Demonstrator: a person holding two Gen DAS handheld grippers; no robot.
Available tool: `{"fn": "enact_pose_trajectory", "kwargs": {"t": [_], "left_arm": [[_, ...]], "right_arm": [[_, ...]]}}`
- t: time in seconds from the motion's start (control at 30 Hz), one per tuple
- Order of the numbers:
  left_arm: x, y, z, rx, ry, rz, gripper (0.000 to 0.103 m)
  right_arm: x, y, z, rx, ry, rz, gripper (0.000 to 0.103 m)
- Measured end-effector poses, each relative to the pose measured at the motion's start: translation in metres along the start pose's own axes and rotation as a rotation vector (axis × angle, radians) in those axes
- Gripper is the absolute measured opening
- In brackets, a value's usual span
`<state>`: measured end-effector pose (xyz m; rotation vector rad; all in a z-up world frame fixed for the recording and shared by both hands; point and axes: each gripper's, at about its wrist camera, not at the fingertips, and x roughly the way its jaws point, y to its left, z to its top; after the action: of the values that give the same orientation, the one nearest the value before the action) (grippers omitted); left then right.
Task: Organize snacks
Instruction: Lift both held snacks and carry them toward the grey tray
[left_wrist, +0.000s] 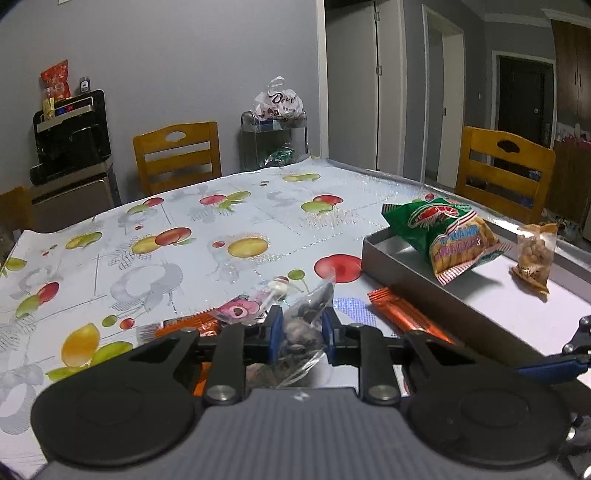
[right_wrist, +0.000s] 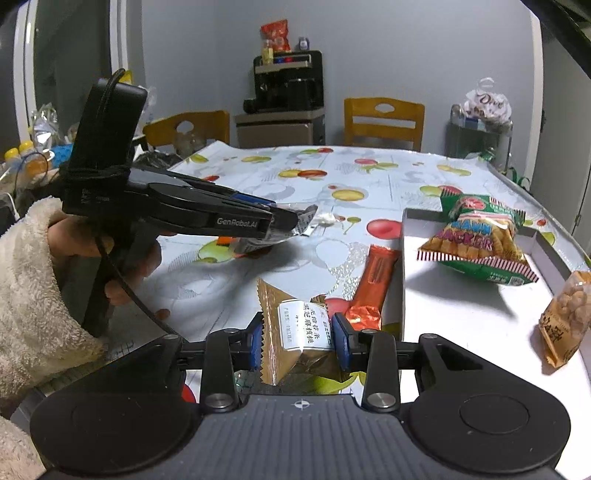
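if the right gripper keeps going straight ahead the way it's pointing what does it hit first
Probably the orange wrapper lying beside the tray, just past the gold packet held in the right gripper, though depth is uncertain.

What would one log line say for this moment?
left gripper: shut on clear packet | right gripper: shut on gold packet | tray: two snacks inside

We cannot identify the dark contents of the clear packet (left_wrist: 303, 325) in the left gripper (left_wrist: 300, 328); its lower part is hidden behind the gripper body. In the right wrist view, the left gripper's body conceals most of this packet. The gold packet (right_wrist: 295, 332) between the right gripper's (right_wrist: 300, 341) fingers carries a white label too small to read. The orange bar (left_wrist: 410, 317) is partly hidden by the left gripper. The tray (right_wrist: 461, 317) is cut off at the right edge.
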<state>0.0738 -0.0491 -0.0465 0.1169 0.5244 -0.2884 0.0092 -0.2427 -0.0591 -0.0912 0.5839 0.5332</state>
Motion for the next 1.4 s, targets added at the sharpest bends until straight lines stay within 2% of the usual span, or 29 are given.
{"fn": "enact_pose_trajectory", "kwargs": {"t": [0.13, 0.37, 0.57, 0.6, 0.63, 0.77, 0.87, 0.97, 1.0, 1.03, 1.13, 1.2, 1.3, 1.4], "left_arm": [[-0.006, 0.006, 0.001, -0.038, -0.002, -0.015, 0.019], [-0.022, 0.010, 0.008, -0.042, -0.030, -0.025, 0.018], [-0.031, 0.010, 0.014, -0.041, -0.041, -0.044, 0.011], [-0.032, 0.010, 0.015, -0.036, -0.039, -0.045, 0.004], [-0.031, 0.009, 0.015, -0.033, -0.034, -0.049, 0.002], [-0.024, 0.009, 0.009, -0.037, 0.006, -0.060, 0.002], [-0.021, 0.010, 0.002, -0.036, 0.042, -0.096, 0.002], [-0.021, 0.012, -0.004, -0.012, 0.066, -0.103, 0.013], [-0.022, 0.012, -0.007, -0.001, 0.068, -0.100, 0.029], [-0.024, 0.012, -0.010, 0.012, 0.067, -0.104, 0.051], [-0.031, 0.015, -0.017, 0.034, 0.056, -0.143, 0.079], [-0.037, 0.018, -0.021, 0.041, 0.050, -0.168, 0.090], [-0.040, 0.017, -0.028, 0.071, 0.047, -0.162, 0.091], [-0.034, 0.005, -0.035, 0.169, 0.069, -0.169, 0.091]], "right_arm": [[-0.003, 0.001, 0.002, -0.003, -0.014, 0.006, 0.038], [-0.012, -0.002, 0.010, 0.003, -0.047, 0.001, 0.038], [-0.020, -0.007, 0.018, 0.006, -0.077, -0.009, 0.038], [-0.021, -0.008, 0.019, 0.008, -0.080, -0.010, 0.038], [-0.022, -0.009, 0.019, 0.010, -0.083, -0.010, 0.038], [-0.022, -0.012, 0.019, 0.015, -0.081, -0.010, 0.038], [-0.022, -0.015, 0.018, 0.022, -0.078, -0.010, 0.038], [-0.021, -0.018, 0.018, 0.036, -0.074, -0.005, 0.038], [-0.021, -0.019, 0.017, 0.038, -0.074, -0.003, 0.038], [-0.020, -0.019, 0.016, 0.039, -0.072, -0.001, 0.038], [-0.021, -0.019, 0.016, 0.034, -0.071, 0.005, 0.038], [-0.020, -0.019, 0.016, 0.032, -0.069, 0.006, 0.038], [-0.019, -0.018, 0.016, 0.033, -0.066, 0.004, 0.038], [-0.016, -0.016, 0.016, 0.026, -0.061, 0.004, 0.038]]}}
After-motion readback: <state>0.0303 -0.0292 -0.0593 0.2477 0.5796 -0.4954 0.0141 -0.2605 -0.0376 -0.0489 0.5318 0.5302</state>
